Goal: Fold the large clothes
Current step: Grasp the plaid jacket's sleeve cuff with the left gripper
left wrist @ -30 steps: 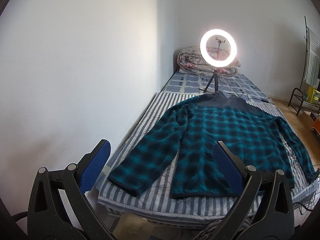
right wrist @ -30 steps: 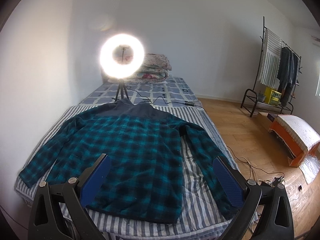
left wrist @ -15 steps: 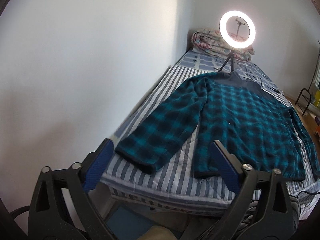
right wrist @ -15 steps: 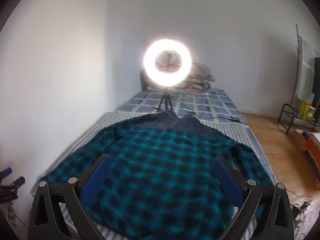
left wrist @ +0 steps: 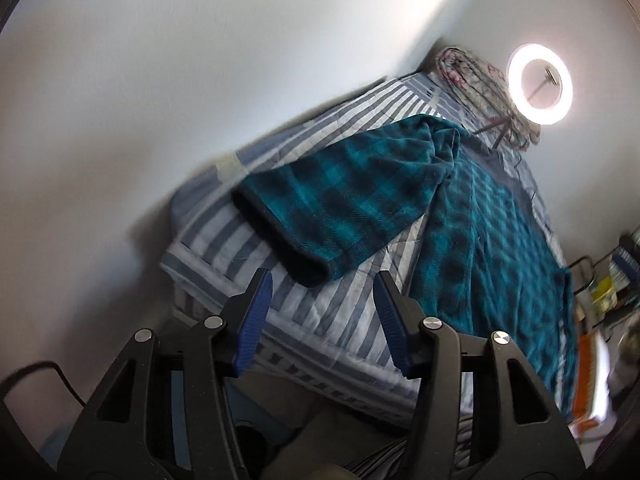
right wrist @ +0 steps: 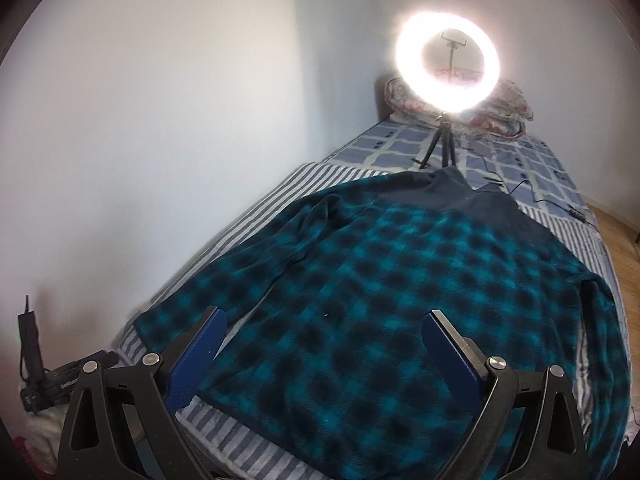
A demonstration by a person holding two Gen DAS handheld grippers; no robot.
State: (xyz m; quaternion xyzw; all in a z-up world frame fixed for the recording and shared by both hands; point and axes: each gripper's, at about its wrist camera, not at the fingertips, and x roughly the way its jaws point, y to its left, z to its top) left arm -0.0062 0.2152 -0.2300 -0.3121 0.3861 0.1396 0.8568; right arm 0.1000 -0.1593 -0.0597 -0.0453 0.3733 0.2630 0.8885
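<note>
I am bringing the half-closing, empty left gripper [left wrist: 322,320] toward the cuff at the bed's [left wrist: 208,240] near corner, right gripper [right wrist: 320,354] wide and empty over the flat plaid shirt [right wrist: 380,300], risking pinching the sheet.

**Bedroom backdrop**

A lit ring light [right wrist: 448,65] on a small tripod [right wrist: 439,141] stands on the bed [right wrist: 256,216] at 1 o'clock in the right view. Behind it lies a folded floral quilt [right wrist: 508,114]. A black cable [right wrist: 532,196] trails across the blue checked cover at 2 o'clock. White wall [right wrist: 160,120] fills the left.
</note>
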